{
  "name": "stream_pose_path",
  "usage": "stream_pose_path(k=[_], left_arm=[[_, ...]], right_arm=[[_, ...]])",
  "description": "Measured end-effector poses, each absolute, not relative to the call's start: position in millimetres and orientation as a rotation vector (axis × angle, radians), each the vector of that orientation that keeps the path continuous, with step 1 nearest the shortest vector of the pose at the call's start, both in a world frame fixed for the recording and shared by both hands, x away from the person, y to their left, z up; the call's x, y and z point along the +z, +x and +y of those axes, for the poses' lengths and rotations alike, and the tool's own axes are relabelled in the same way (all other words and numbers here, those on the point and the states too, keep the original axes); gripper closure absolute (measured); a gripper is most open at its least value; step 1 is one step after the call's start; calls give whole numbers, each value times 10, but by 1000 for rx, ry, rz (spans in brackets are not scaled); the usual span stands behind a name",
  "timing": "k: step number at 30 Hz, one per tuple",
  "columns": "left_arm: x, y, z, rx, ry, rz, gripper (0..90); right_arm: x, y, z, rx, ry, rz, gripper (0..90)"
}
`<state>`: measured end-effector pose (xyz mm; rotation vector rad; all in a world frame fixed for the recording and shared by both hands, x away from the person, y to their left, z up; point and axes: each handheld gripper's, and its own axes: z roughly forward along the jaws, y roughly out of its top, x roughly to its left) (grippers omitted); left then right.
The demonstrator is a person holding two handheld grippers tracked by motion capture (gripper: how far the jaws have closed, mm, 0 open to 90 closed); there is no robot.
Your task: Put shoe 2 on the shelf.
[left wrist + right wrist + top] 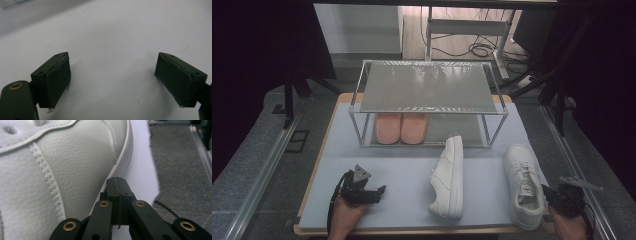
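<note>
Closest to the camera, the right gripper [117, 192] has its jaws pressed together with nothing between them, its tip just beside the sole edge near the heel of the upright white shoe [524, 185] at the right of the grey mat [402, 180]. Judging from this, the job is putting the shoes onto the rack [427, 102], and for the white pair it has hardly started: neither is held. A second white shoe [448, 177] lies tipped on its side in the middle of the mat, just in front of the rack. Pink slippers [401, 128] already sit side by side on the lower shelf, at its left; the top shelf and the lower shelf's right half are bare. Over at the left, the left gripper [112, 80] rests on bare mat with its jaws wide apart, holding nothing. Nothing blocks either shelf, though the rack's front posts and low top frame look likely to narrow the way in.
</note>
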<state>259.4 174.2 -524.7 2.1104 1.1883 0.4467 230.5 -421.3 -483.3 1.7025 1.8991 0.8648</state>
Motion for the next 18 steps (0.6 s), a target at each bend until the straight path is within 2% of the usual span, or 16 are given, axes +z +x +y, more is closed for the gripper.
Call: stream_pose_path(k=[5, 18], left_arm=[[-5247, 2593, 1742, 446, 2110, 1188, 133], [-5247, 2592, 1741, 448, 2110, 1188, 134]], right_arm=[[-4948, 2346, -4085, 921, 1702, 1954, 900], [-4868, 2325, -4118, 953, 1657, 1932, 893]])
